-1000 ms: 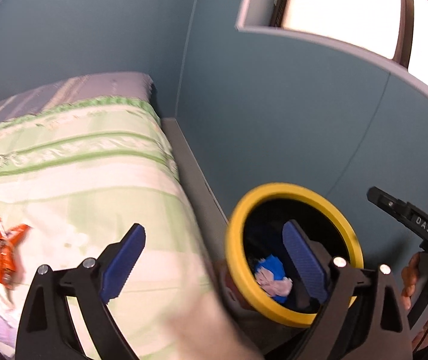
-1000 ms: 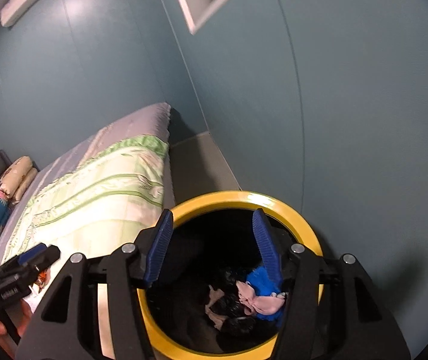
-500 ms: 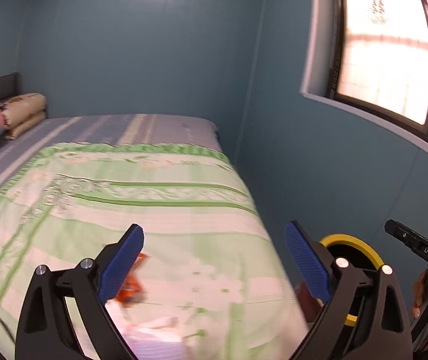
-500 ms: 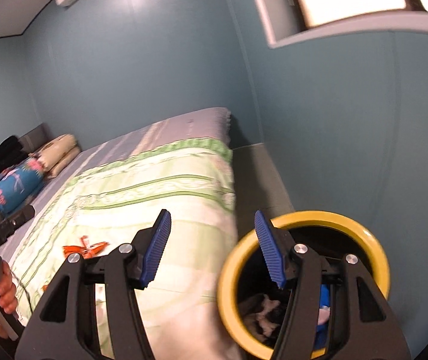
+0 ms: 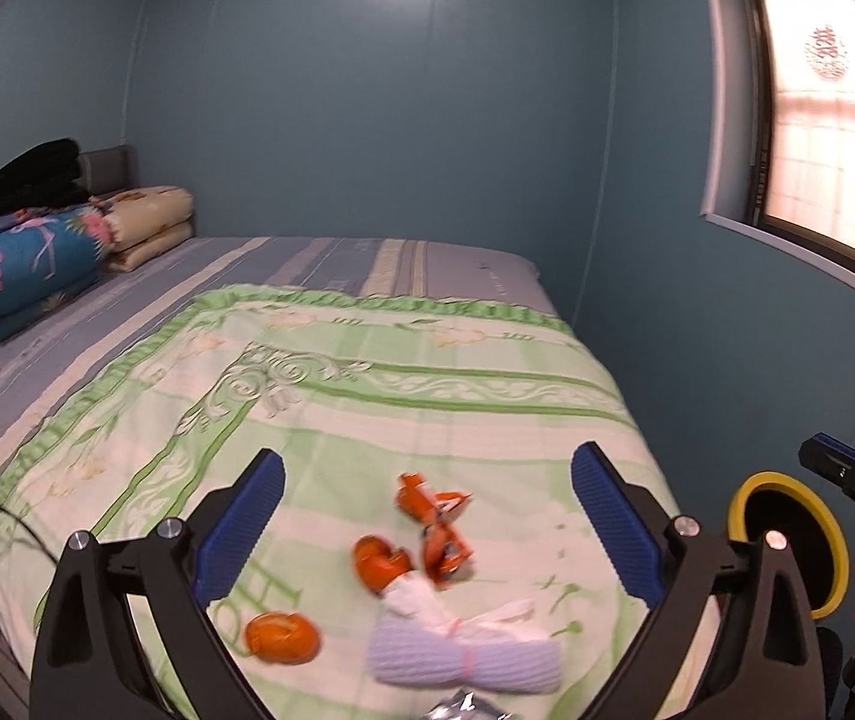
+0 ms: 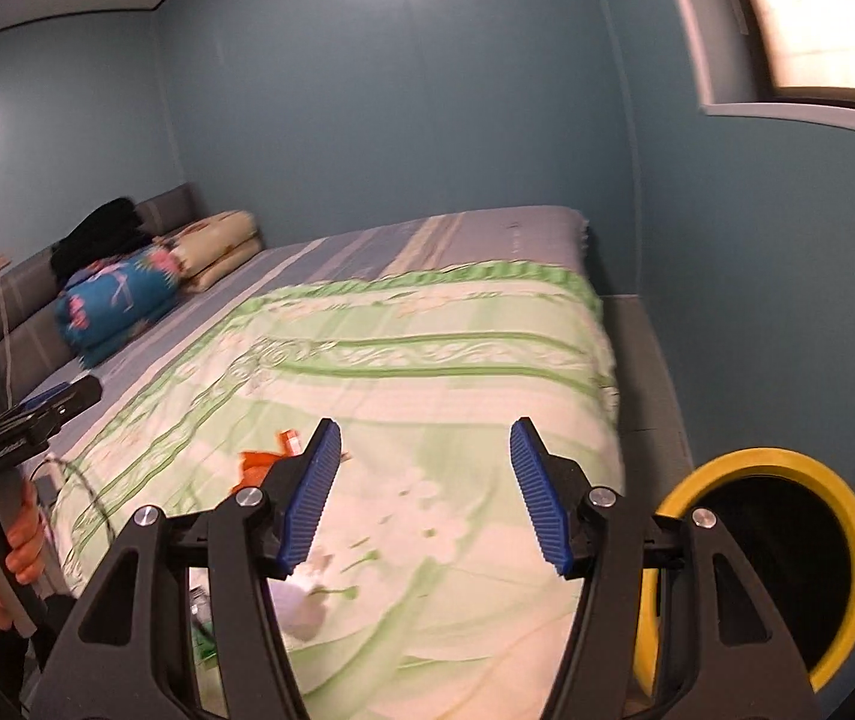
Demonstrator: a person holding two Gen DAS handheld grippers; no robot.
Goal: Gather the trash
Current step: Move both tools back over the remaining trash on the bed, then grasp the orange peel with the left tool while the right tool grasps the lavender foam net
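Bedroom, two hand-held grippers over a bed.

Left gripper [image 5: 427, 516]: jaws spread wide, nothing between the blue pads; it hangs above the near end of the bed. Left gripper also shows at 9 o'clock in the right wrist view, gripped by a hand [image 6: 1, 558].

Right gripper [image 6: 424, 495]: jaws apart, nothing clamped, aimed at the quilt; its tip appears at 3 o'clock in the left wrist view.

Green-and-cream quilt [image 5: 367, 396]: spread over the near half of the bed, atop a grey-blue striped sheet [image 5: 319, 264].

Trash, all lying on the quilt at 6 o'clock in the left wrist view, below and between the left jaws:
- torn orange wrapper [image 5: 436, 516], flat, crumpled;
- orange crumpled piece [image 5: 379, 564], just beside the wrapper at its 8 o'clock;
- second orange crumpled piece [image 5: 280, 639], apart, at 7 o'clock;
- white tissue [image 5: 427, 603], touching a pale lilac roll [image 5: 463, 660] tied at the middle;
- silvery scrap [image 5: 463, 708] at the bottom edge, mostly cut off.

Yellow-rimmed bin [image 6: 769, 564]: black inside, on the floor beside the bed, at 4 o'clock in both views, against the blue wall. Contents cannot be made out.

Folded bedding at the headboard, 9 o'clock: blue floral quilt [image 5: 31, 264], beige quilt [image 5: 148, 222], black bundle [image 5: 28, 180] on top.

Window [image 5: 835, 132]: 2 o'clock, bright.
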